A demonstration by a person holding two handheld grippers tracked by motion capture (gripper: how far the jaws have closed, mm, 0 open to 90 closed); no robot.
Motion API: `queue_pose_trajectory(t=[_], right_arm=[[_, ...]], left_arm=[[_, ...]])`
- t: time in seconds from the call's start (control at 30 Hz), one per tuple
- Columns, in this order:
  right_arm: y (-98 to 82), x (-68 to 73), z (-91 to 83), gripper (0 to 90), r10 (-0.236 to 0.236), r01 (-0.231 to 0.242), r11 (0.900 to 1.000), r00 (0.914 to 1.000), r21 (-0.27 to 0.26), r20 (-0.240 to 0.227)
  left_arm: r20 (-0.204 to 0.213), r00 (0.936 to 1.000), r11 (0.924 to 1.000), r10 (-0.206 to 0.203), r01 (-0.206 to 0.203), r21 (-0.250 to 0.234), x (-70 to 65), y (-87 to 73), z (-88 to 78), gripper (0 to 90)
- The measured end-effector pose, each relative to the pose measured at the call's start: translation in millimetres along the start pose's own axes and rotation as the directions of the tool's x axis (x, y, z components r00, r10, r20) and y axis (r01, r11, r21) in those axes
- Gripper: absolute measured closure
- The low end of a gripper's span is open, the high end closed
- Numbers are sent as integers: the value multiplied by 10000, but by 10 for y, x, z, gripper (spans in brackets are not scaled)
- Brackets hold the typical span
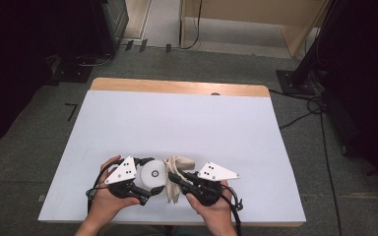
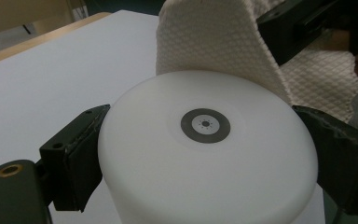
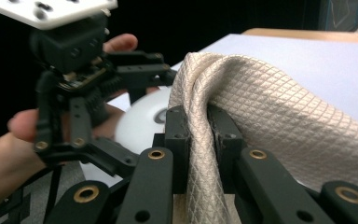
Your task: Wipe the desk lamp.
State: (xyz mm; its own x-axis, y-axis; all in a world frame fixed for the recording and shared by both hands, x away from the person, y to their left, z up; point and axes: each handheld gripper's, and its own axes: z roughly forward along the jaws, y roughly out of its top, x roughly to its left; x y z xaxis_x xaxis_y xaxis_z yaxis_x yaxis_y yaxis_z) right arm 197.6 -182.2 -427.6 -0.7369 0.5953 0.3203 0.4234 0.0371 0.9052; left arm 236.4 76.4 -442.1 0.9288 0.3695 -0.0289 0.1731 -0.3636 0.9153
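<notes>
Left gripper (image 1: 145, 184) sits at the near edge of the desk (image 1: 177, 123), held in the left hand (image 1: 106, 199). Its fingers (image 2: 81, 154) pinch a white round object, call it the puck (image 2: 205, 158), one finger pressed on each side of its rim. The puck shows a flat face with a small grey ring at the middle; it lies near the desk's front edge, between the two grippers in the high view (image 1: 152, 174).

Just right of the puck is a beige cloth (image 1: 177, 169), waffle-textured, touching the puck's far rim in the left gripper view (image 2: 214, 42) and draped up over it.

Right gripper (image 1: 174, 178), in the right hand (image 1: 216, 209), points left toward the puck. Its fingers (image 3: 177, 140) are closed tight on a fold of the cloth (image 3: 261, 107), with the fabric bunched between them and the rest hanging over onto the desk.
</notes>
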Motion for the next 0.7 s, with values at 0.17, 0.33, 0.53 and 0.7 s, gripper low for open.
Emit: queue_pose_trajectory(t=[0.17,0.33,0.53,0.7], right_arm=[[-98,-105,31,802,553,-553,9985,9984,56,92],[-251,-197,131,802,1195,-1202,9913,9927,532,157],[-430,-297,259,802,1587,-1670,9732,9853,1584,633],[-571,-362,355,801,1755,-1943,9530,9795,2325,990]], left_arm=[[25,10000,10000,-34,34,-23,7,-5,0,90],[19,10000,10000,-62,62,-70,7,-13,-2,90],[2,10000,9999,-56,56,-96,5,-17,0,90],[-35,10000,9998,-93,92,-175,0,-26,4,89]])
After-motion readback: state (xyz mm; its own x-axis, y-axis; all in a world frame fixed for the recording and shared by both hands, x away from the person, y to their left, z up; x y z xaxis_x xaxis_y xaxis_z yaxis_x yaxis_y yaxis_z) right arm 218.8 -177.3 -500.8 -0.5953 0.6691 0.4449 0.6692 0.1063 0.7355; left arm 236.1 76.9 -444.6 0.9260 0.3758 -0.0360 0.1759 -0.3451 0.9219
